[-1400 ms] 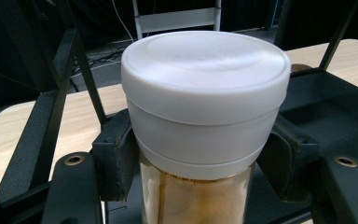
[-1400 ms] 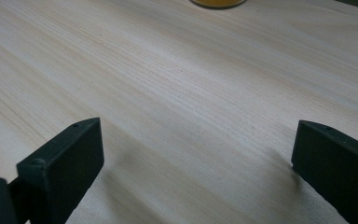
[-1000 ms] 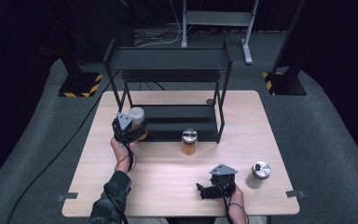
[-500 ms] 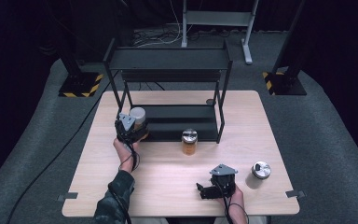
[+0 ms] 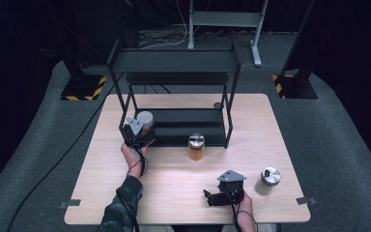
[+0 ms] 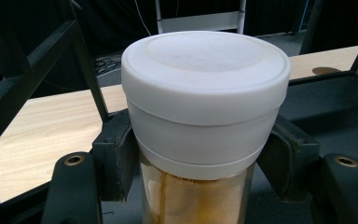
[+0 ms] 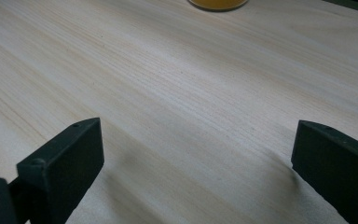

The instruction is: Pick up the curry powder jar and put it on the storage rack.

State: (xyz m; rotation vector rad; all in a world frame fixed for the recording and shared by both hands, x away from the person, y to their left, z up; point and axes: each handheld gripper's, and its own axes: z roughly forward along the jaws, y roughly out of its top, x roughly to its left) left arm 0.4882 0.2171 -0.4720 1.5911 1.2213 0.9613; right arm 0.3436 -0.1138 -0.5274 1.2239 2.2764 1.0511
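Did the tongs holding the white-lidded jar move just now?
No. The left tongs, shut on the white-lidded glass jar, sit at the same front-left corner post of the black metal shelf rack as before.

White-lidded jar [image 6: 205, 121] with amber contents, black rack [image 5: 174, 63], pale wood table [image 5: 174, 193], yellow-black striped stand feet [image 5: 84, 89].

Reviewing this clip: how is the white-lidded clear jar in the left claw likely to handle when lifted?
The clear jar with the wide white plastic lid looks rigid, so it probably won't give under the left claw. The pads press just below the lid's rim, which may stop it slipping down. It seems partly filled with amber contents, so likely moderately heavy; round-bodied, it could roll if laid down.
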